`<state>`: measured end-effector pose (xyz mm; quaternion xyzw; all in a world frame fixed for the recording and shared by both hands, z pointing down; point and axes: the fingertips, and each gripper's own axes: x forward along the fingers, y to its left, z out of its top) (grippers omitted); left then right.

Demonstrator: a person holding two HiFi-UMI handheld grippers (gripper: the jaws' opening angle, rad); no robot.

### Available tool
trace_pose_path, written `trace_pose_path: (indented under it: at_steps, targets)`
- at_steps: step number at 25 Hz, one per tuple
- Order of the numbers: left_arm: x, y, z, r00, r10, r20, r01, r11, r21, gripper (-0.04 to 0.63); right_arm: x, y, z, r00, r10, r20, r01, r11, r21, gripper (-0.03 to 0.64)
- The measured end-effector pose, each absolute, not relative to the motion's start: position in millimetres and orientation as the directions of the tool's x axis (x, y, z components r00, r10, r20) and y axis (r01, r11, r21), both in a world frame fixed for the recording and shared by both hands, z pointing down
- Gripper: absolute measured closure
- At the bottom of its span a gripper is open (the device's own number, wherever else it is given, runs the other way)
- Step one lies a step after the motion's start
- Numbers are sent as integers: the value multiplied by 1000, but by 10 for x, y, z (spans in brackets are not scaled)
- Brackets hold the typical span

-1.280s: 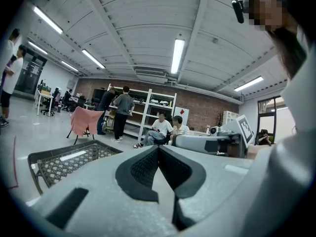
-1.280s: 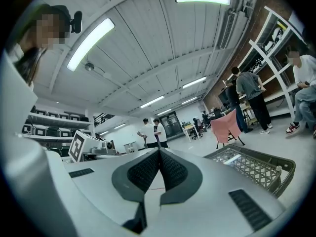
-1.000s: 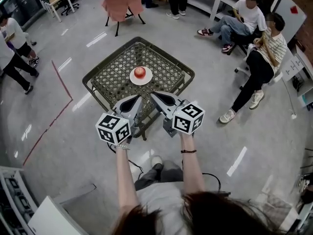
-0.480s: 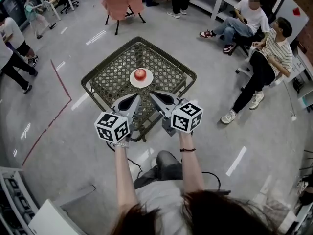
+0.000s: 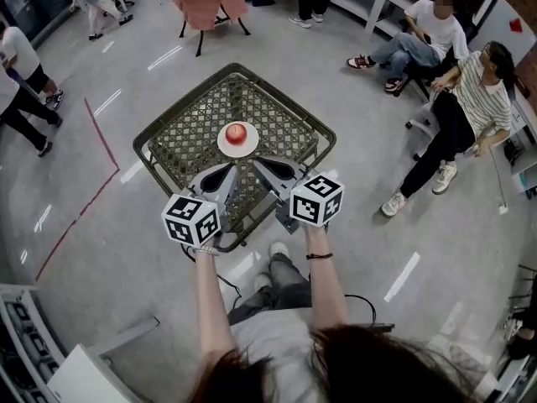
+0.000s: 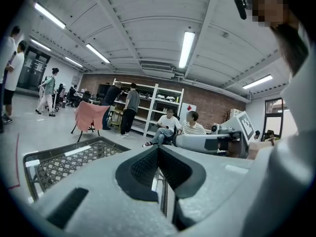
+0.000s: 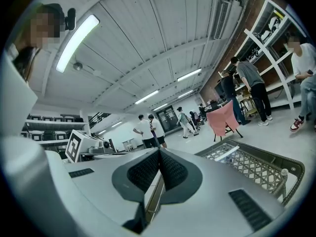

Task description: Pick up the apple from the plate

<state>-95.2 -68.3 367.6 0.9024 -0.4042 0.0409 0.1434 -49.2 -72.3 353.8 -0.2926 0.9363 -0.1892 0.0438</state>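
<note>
Both the left gripper and right gripper (jaws together, empty) have been carried nearer the apple on its plate, seemingly not yet within reach.

The apple sits on the plate, mid-tabletop — the left claw and right claw hang side by side over the near edge, just short of the plate.

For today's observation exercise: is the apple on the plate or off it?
On the plate. The head view shows the red apple resting at the middle of the white plate on the mesh table.
</note>
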Motion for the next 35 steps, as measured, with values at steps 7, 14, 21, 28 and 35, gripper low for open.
trace_pose_path:
  at_steps: [7,14,21,28,35]
  targets:
    - [-903,-1016,3790,626,-746,227,-779,-585,226,584,-439,-1110,3621,-846,-532,45,-503,765,-403,607]
    - [-1001,-1292,3855,575,-783,238,-816,-527,238,584,-503,-1429,3686,-871,-487,62,-466,778,-421,607]
    - [-1072,-1545,3932,531,-814,237,-843,-477,249,584,-534,-1714,3768,-890,-449,77,-436,789,-433,607]
    - [-1084,-1751,3989,505,-826,251,-857,-446,258,584,-544,-1929,3802,-903,-422,81,-413,800,-435,607]
    - [-1103,-1868,4111,465,-838,287,-879,-398,261,584,-525,-2060,3886,-901,-422,97,-417,788,-452,607]
